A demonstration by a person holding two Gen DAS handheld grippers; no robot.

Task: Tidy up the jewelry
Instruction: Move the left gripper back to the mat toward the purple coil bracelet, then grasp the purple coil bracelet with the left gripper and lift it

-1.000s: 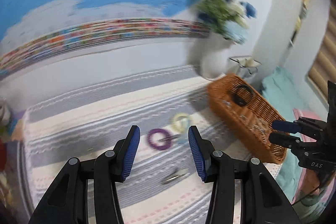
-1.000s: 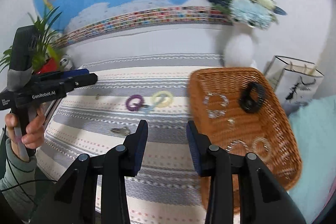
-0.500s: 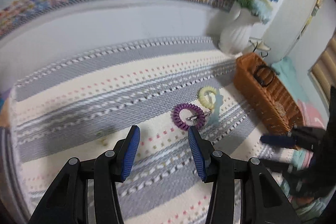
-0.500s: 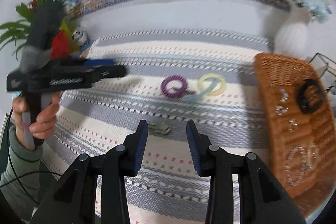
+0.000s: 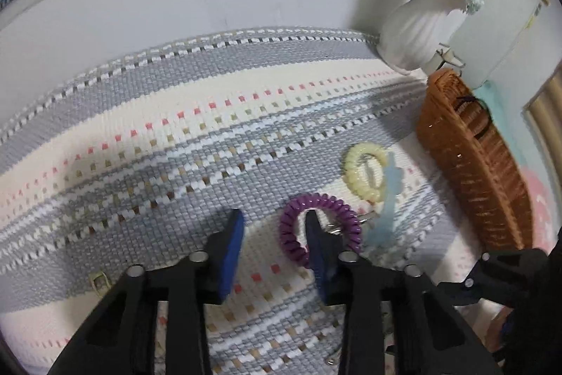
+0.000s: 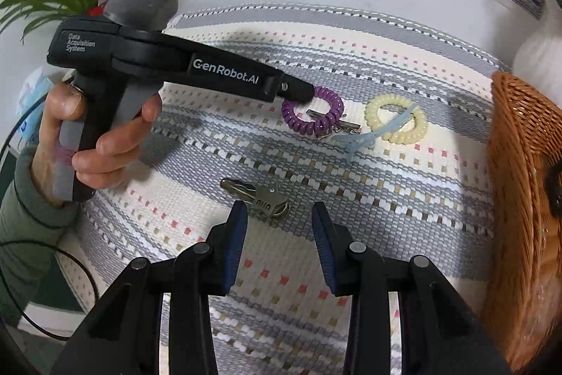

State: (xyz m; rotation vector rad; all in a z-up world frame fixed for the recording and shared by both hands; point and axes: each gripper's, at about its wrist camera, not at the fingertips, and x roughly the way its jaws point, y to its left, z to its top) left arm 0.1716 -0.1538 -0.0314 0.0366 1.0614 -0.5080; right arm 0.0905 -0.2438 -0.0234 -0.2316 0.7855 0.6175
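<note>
The left gripper (image 5: 272,231) points steeply down at a striped woven mat (image 5: 196,115) on the surface. Its jaws have just been closing and stand at a narrow gap. The right-hand finger (image 5: 318,245) sits inside the purple coil band (image 5: 319,229); the left-hand finger is outside the coil, at its 9 o'clock. The pads do not yet press the coil.

In the right wrist view, the left gripper's tip meets the purple coil band (image 6: 312,111) at its 10 o'clock. A hand (image 6: 95,136) in a green sleeve holds the handle.

A metal clip (image 6: 333,125) lies touching the purple coil at its 4 o'clock. A yellow coil band (image 6: 397,123) lies just beside it at 3 o'clock, with a pale blue strip (image 6: 376,136) across it.

The right gripper (image 6: 279,227) hangs over the mat with its jaws moderately apart and nothing between the pads. A silver clip (image 6: 260,197) lies on the mat just beyond the gap, at 11 o'clock.

A wicker basket (image 6: 520,164) stands at 3 o'clock of the mat. A white vase (image 5: 414,27) with flowers stands behind it.
</note>
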